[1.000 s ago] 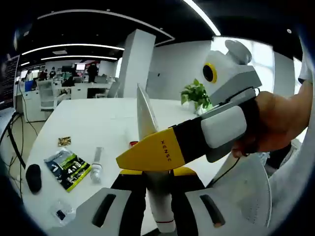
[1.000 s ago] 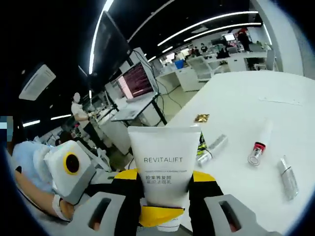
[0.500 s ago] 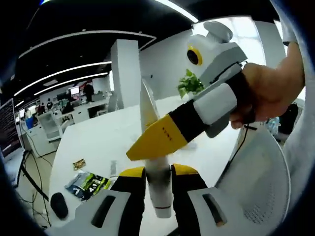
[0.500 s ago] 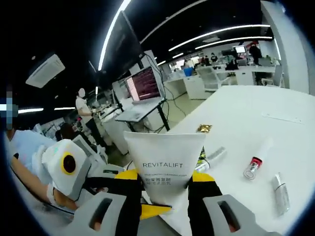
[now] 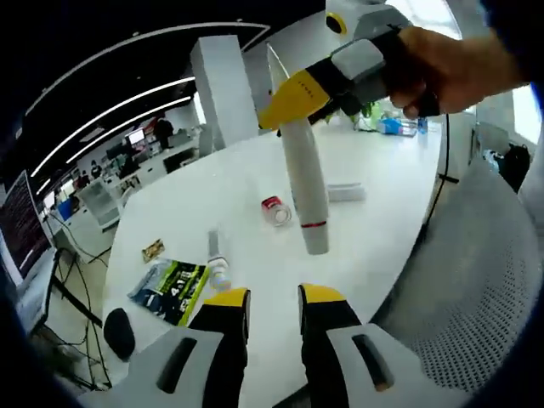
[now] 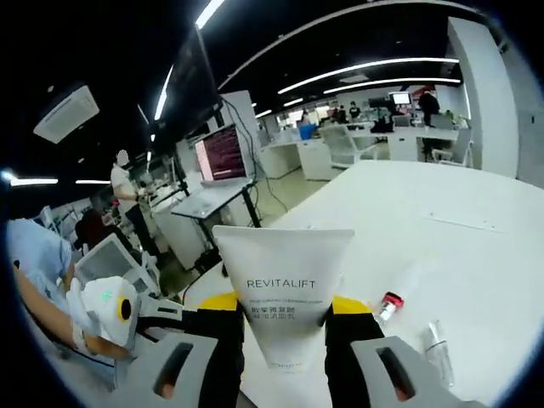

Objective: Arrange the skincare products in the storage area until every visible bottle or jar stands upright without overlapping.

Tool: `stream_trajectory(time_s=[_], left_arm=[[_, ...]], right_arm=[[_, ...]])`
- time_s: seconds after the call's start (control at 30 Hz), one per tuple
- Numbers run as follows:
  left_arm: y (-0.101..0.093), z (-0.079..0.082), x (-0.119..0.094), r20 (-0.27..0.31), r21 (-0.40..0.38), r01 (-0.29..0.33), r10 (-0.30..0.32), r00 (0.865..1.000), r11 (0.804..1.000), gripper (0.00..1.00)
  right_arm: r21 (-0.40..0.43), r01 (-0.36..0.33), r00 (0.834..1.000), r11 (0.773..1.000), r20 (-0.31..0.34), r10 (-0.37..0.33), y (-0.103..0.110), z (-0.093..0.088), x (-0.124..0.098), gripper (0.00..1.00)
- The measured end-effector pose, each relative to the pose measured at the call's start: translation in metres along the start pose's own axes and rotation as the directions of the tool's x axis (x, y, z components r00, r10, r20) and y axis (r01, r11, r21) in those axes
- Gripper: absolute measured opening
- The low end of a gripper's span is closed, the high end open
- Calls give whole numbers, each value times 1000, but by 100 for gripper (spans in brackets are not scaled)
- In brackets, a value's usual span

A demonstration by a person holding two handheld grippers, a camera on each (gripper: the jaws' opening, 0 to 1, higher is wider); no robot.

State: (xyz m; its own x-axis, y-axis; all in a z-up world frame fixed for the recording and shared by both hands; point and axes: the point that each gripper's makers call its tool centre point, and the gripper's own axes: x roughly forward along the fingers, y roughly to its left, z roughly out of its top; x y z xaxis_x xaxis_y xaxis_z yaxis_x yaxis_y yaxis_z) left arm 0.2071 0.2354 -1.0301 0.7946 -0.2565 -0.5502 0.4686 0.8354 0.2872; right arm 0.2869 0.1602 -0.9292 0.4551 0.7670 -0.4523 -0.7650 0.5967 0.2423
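A white REVITALIFT tube (image 6: 285, 293) is pinched at its flat crimped end between the yellow-tipped jaws of my right gripper (image 6: 285, 304). From the left gripper view, that tube (image 5: 302, 183) hangs cap down over the white table (image 5: 374, 229), held from above by the right gripper (image 5: 289, 100) in a person's hand (image 5: 455, 59). My left gripper (image 5: 274, 299) sits below the tube's cap, jaws apart with nothing between them. A red-capped bottle (image 5: 274, 210) and a small clear bottle (image 5: 218, 268) lie flat on the table.
A green-black packet (image 5: 172, 291), a gold wrapper (image 5: 153, 250), a black mouse (image 5: 116, 331) and a white box (image 5: 344, 193) lie on the table. A mesh chair (image 5: 476, 280) stands at the right. The left gripper (image 6: 127, 310) shows at lower left; a red-capped bottle (image 6: 389, 304) lies nearby.
The left gripper has let go of the tube's cap end and dropped back from it. The right gripper has carried the tube up and away over the table.
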Motion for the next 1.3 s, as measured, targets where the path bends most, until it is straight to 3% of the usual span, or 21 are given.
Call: stream_trajectory(time_s=[0.1, 0.4, 0.97, 1.17, 1.3], left_arm=[[-3, 4, -3, 28, 0, 4, -4, 1000, 1000, 13], [-4, -3, -1, 3, 21, -2, 2, 1000, 1000, 9], [-3, -8, 1, -24, 14, 2, -2, 1000, 1000, 7], [-1, -8, 0, -21, 0, -2, 2, 1000, 1000, 5], [-1, -8, -1, -19, 0, -4, 4, 1000, 1000, 3]], right_arm=[[-3, 43, 999, 999, -11, -43, -22, -2, -4, 30], [13, 143, 989, 990, -39, -143, -72, -3, -10, 30], [12, 229, 973, 973, 16, -229, -102, 19, -2, 30], [-19, 286, 958, 958, 20, -286, -139, 33, -4, 31], [23, 320, 947, 947, 34, -320, -164, 47, 0, 31]])
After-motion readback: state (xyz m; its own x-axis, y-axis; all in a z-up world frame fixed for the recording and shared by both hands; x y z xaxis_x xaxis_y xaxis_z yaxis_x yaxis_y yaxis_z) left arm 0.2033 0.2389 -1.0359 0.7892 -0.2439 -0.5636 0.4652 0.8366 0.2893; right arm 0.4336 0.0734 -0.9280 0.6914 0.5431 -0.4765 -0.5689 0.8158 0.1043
